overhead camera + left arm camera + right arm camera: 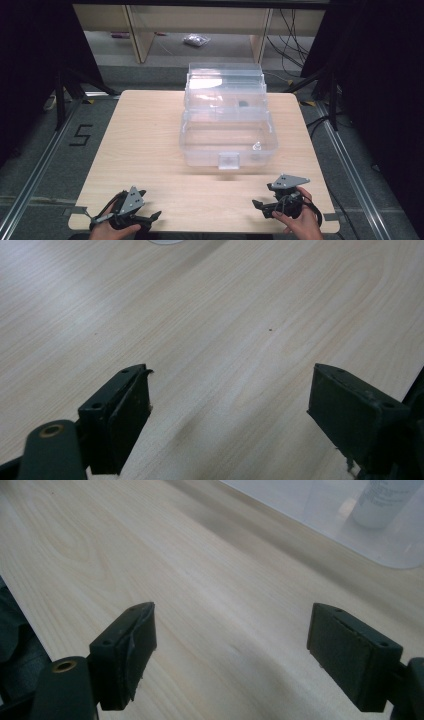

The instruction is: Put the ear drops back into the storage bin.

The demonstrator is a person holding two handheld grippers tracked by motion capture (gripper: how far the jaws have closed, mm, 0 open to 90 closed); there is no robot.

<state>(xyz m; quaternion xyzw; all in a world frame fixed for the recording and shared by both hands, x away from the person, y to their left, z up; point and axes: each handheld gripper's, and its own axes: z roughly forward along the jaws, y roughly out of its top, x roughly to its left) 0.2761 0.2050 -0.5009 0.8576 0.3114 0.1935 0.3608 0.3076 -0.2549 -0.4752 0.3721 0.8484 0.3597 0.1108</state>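
- left gripper (150,218) held low at near table (150,150) edge; jaws wide, nothing between
- right gripper (260,207) same; wide, nothing held
- clear box (227,145) sat mid-table, well apart; small bottle (382,500) inside

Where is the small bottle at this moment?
In the high view the bottle stands inside the clear box, in its front right corner near the latch. The right tongs are the nearer ones, open above the table.

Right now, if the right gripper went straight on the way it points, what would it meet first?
Probably the clear plastic box; the right gripper is open, with bare table ahead before it.
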